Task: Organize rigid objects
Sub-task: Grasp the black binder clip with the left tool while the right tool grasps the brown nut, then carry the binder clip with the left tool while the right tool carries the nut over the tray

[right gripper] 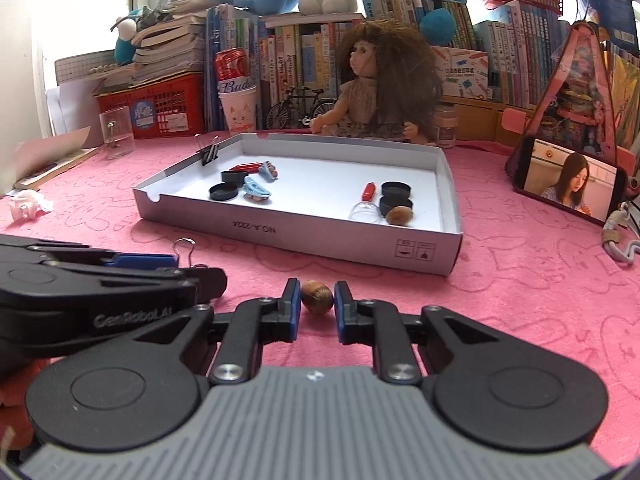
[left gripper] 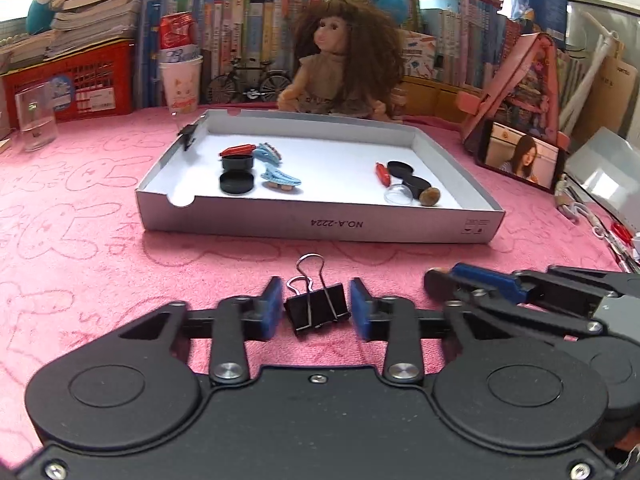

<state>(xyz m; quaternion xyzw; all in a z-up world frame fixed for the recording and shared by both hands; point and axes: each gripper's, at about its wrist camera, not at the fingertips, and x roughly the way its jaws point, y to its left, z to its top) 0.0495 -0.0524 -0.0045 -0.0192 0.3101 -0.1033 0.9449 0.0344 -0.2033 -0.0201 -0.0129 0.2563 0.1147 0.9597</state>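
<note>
Between the blue pads of the left gripper (left gripper: 311,308) sits a black metal binder clip (left gripper: 316,307) on the pink towel-like cloth (left gripper: 100,240), with a small gap on each side, so the jaws are not pinching it. Just beside it, the right gripper (right gripper: 317,299) is closed on a small brown nut (right gripper: 317,297). Farther off lies the shallow white cardboard tray (left gripper: 320,224), holding black caps, blue clips and red pieces.
</note>
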